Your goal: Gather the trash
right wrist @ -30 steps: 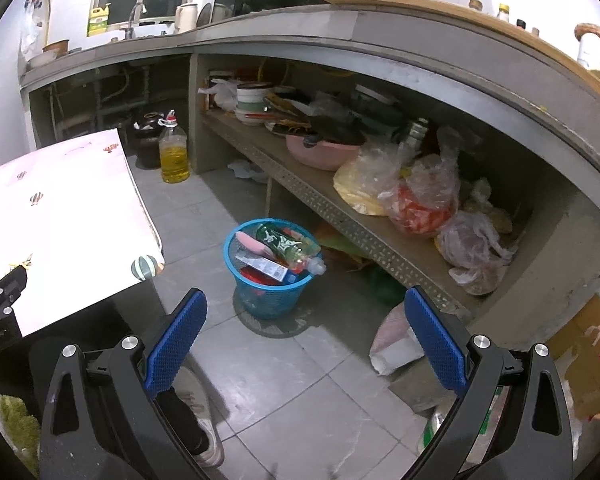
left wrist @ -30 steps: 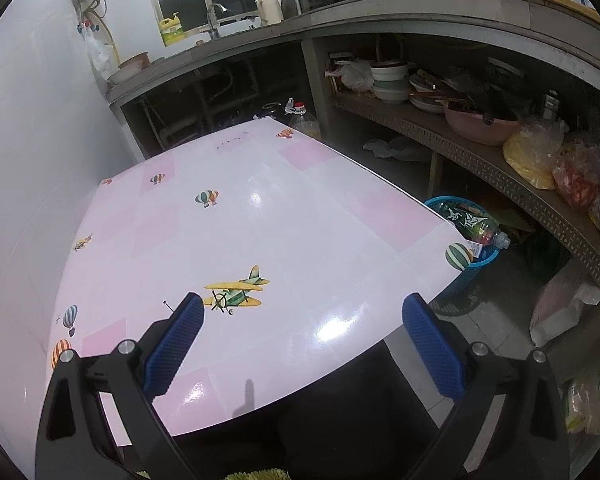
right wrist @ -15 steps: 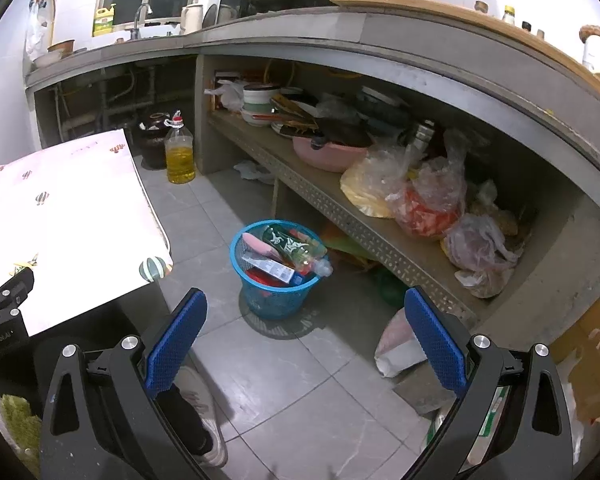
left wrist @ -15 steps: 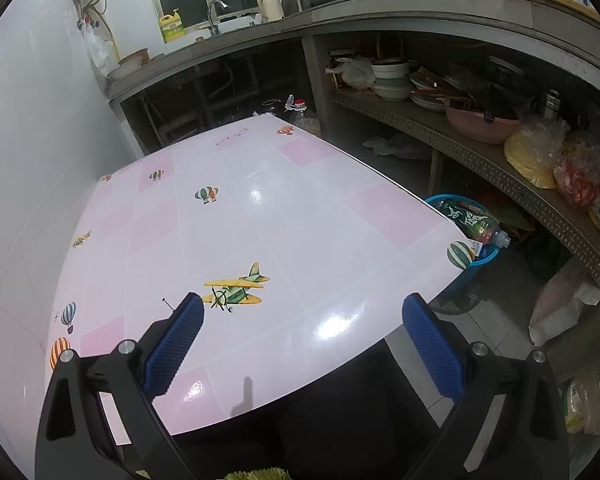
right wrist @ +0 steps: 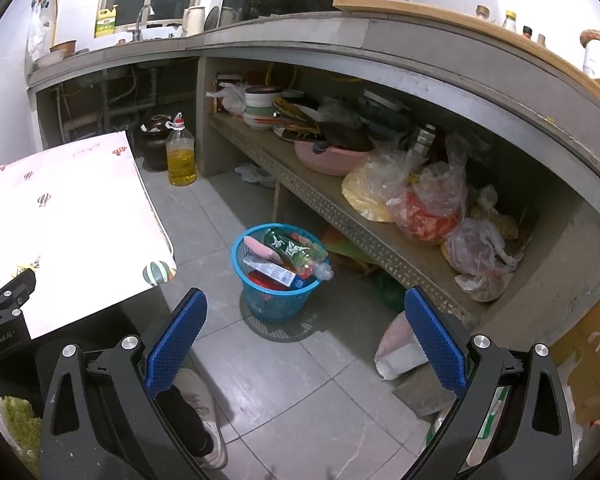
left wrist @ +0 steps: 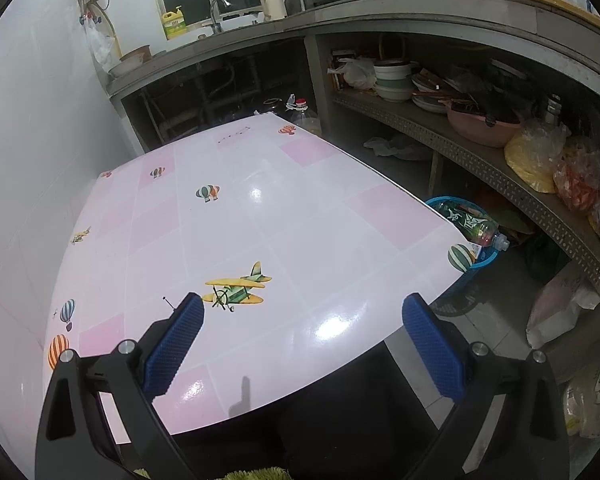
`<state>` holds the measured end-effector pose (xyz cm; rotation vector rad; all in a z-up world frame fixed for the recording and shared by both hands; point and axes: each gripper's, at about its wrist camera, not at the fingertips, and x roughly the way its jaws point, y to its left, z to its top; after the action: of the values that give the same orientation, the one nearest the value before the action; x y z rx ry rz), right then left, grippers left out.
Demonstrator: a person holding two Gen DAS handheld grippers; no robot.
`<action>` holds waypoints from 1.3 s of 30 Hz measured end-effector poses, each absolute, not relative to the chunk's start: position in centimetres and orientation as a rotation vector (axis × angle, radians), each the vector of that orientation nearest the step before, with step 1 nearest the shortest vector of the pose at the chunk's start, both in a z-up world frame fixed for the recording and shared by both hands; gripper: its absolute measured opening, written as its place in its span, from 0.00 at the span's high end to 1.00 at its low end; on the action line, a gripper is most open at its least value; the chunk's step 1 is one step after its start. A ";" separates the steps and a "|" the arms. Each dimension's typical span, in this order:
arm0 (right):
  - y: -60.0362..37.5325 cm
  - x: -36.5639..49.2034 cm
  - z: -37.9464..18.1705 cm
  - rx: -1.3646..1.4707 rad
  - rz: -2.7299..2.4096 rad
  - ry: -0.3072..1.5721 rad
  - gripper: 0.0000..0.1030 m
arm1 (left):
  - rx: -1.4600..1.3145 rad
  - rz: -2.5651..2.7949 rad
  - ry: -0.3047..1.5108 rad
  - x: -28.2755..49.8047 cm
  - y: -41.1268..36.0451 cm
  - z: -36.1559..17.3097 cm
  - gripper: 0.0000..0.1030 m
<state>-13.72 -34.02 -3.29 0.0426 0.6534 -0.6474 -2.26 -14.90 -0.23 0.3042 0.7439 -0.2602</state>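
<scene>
A blue mesh waste basket (right wrist: 276,300) stands on the tiled floor beside the table, holding a green plastic bottle (right wrist: 296,254), a pink item and a carton. The basket (left wrist: 480,258) also peeks out past the table's right edge in the left wrist view. My left gripper (left wrist: 304,340) hangs open over the near edge of the pink and white table (left wrist: 228,216), nothing between its blue pads. My right gripper (right wrist: 306,338) is open above the floor, short of the basket, holding nothing.
A concrete counter with a lower shelf (right wrist: 340,200) of bowls, a pink basin (right wrist: 328,156) and plastic bags runs along the right. An oil bottle (right wrist: 181,156) and dark jar stand at the back. A white sack (right wrist: 400,348) lies on the floor. A person's shoe (right wrist: 204,420) shows below.
Both views have shifted only slightly; the right gripper has drifted a little back from the basket. Both grippers stay open and empty.
</scene>
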 end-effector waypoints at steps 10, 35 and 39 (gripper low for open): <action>-34.0 -13.6 -3.2 0.039 -0.645 0.650 0.08 | 0.296 -0.260 0.745 -2.2 -14.9 -0.1 0.05; -33.9 -13.6 -3.0 0.038 -0.645 0.649 0.08 | 0.288 -0.263 0.754 -2.1 -14.7 -0.2 0.05; -33.9 -13.5 -3.0 0.039 -0.644 0.650 0.08 | 0.287 -0.263 0.757 -2.1 -14.7 -0.3 0.05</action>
<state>-13.55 -33.93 -3.00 0.0388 0.6503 -0.6442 -2.06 -14.68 -0.31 0.2868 0.7572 -0.2634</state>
